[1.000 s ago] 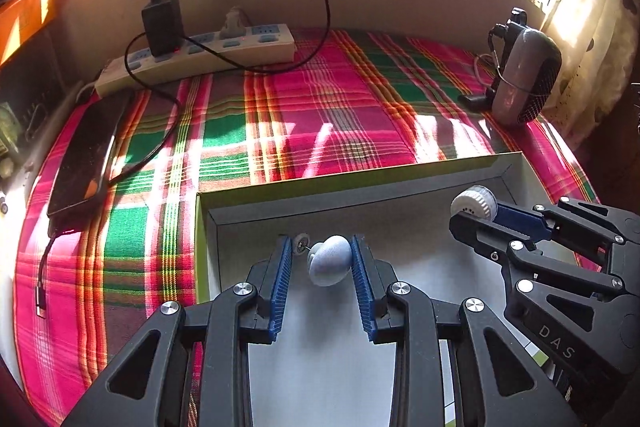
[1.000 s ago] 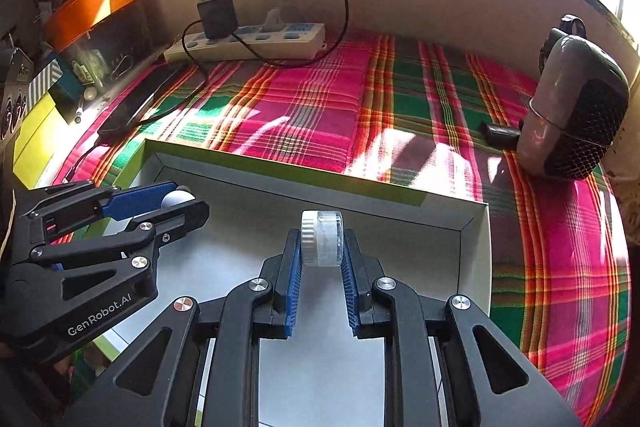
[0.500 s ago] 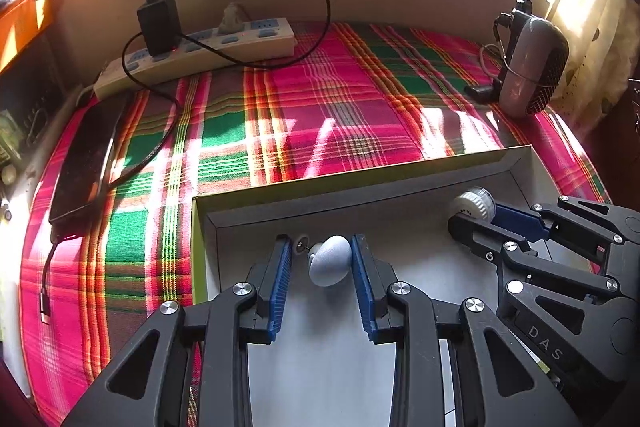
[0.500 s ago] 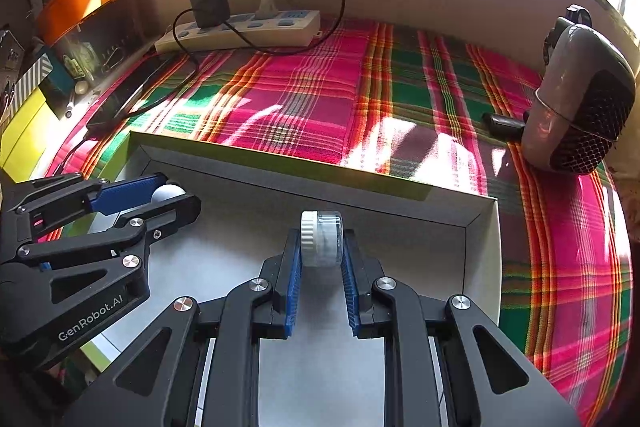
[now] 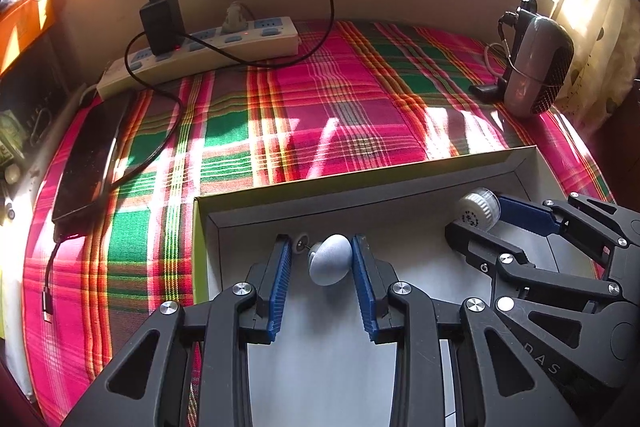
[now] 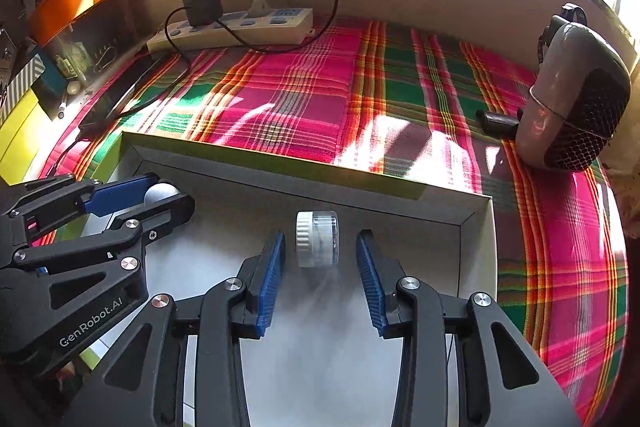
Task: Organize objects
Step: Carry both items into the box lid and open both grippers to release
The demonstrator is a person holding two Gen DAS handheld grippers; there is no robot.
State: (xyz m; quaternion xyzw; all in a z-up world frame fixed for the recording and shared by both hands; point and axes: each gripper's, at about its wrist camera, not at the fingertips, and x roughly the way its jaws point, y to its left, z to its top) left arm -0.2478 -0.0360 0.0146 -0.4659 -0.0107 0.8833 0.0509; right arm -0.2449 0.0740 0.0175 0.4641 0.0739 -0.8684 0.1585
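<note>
light: bright window sun | shadows: striped on cloth (image 5: 340, 115) | edges: fisheye-warped, dark; focus sharp

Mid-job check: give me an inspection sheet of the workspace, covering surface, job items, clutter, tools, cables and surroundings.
Surface: plaid cloth with sun patches; an open shallow box lies on it.
Job's things: small clear jar with white ribbed cap, on its side in the box; pale egg-shaped piece with a small wheel-like part beside it, also in the box.
Clutter: dark flat device at the cloth's left edge; small grey fan at right.
Tools: right tool opening, jar between the pads, untouched; left tool opening, one pad against the egg piece.
Cables: power strip with black adapter and looping lead.
Surroundings: wall, windows above, orange shelf at left.
</note>
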